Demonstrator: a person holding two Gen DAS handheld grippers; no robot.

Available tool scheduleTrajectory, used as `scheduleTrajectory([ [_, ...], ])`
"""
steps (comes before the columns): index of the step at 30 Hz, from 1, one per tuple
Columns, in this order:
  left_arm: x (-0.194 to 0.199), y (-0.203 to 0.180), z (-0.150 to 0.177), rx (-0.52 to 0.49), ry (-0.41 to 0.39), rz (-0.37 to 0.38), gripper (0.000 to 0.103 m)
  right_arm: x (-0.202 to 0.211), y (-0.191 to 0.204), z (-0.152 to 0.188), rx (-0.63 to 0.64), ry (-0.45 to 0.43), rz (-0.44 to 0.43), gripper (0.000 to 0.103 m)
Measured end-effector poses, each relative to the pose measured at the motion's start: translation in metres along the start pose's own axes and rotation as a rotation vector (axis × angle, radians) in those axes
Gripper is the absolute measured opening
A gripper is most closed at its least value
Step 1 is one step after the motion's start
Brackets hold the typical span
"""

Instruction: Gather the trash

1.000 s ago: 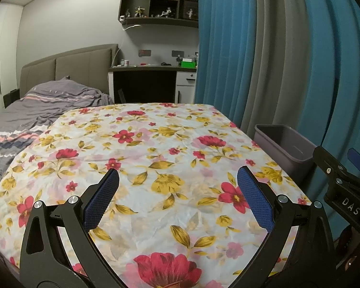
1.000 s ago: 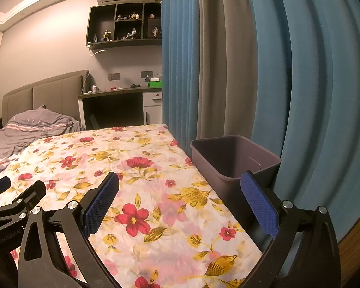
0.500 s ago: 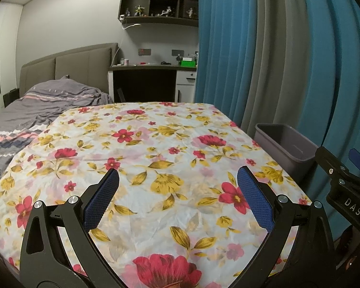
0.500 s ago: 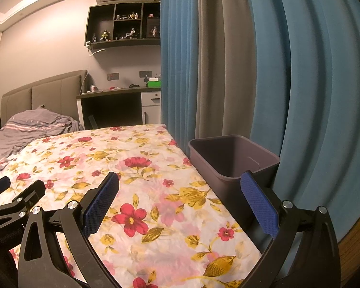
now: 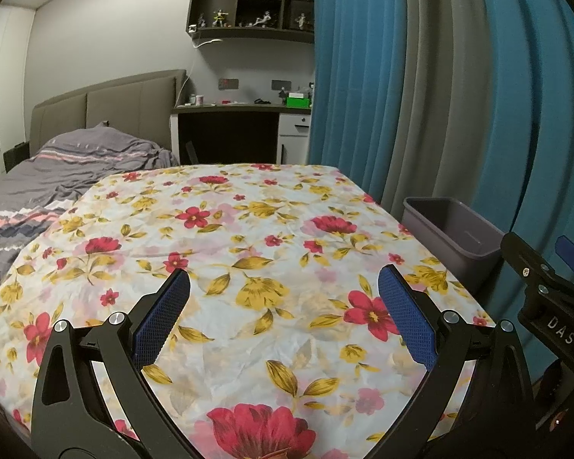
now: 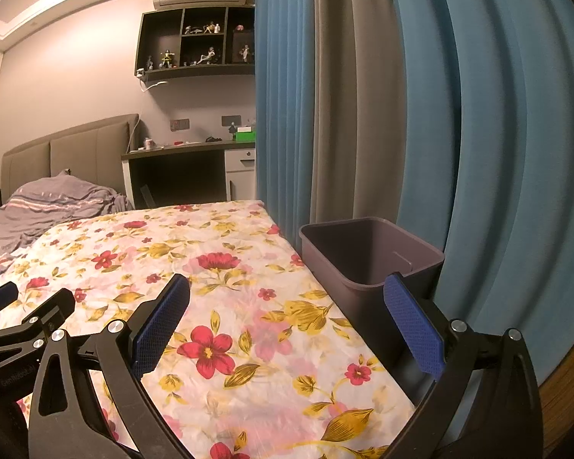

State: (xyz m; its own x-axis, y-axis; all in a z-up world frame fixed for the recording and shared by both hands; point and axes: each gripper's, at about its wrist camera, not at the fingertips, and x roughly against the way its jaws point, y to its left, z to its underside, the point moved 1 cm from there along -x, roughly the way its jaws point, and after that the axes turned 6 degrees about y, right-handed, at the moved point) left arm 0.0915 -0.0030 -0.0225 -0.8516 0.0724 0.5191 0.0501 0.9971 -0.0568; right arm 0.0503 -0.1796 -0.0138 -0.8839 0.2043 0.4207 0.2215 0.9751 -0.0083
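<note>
Nearest the cameras, the left gripper (image 5: 283,306) and the right gripper (image 6: 287,306) each hang over the near end of the surface with their blue-padded jaws spread wide and nothing between them. Both are level and side by side, the right gripper showing at the right edge of the left wrist view, a posture that suggests readiness to search rather than a grasp under way. White lettering "DAS" can be read on the body of the right gripper in the left wrist view; a faint embossed word on the left gripper, seen in the right wrist view, is too small to read.

Beneath them lies the floral cloth (image 5: 248,237), spread flat over a table-like surface. No trash is visible on it in either view, so the task's object cannot be located here.

Just beside the cloth's right edge stands the grey bin (image 6: 367,252), open-topped and apparently empty, placed within easy reach of the right gripper, presumably to receive whatever is collected. Behind it hang the blue and grey curtains (image 6: 363,114).

Farther off are the bed (image 5: 57,176) with its striped cover, a desk (image 5: 241,107) carrying a green box, and wall shelves (image 5: 252,4) holding small figurines, whose details are illegible.
</note>
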Motion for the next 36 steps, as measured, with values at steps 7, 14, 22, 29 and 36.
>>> scheduleTrajectory([
  [7, -0.0002, -0.0017, -0.0003, -0.001, 0.001, 0.002, 0.097, -0.0005, -0.0005, 0.0006, 0.0, 0.002, -0.002, 0.098],
  [14, 0.0004, -0.0016, -0.0004, 0.0, 0.001, 0.005, 0.097, 0.0, -0.0002, 0.0008, 0.0, 0.001, 0.0, 0.098],
  [22, 0.0005, -0.0022, -0.0004, 0.0, 0.0, 0.005, 0.097, 0.0004, -0.0023, 0.0, -0.002, 0.0, 0.0, 0.098],
  [29, 0.0005, -0.0031, -0.0003, 0.0, 0.001, 0.004, 0.097, 0.0005, -0.0026, 0.0001, -0.002, 0.0, 0.0, 0.098],
  [36, 0.0007, -0.0036, 0.0, 0.001, 0.001, 0.005, 0.097, 0.0003, -0.0026, 0.0007, -0.002, -0.002, 0.0, 0.098],
])
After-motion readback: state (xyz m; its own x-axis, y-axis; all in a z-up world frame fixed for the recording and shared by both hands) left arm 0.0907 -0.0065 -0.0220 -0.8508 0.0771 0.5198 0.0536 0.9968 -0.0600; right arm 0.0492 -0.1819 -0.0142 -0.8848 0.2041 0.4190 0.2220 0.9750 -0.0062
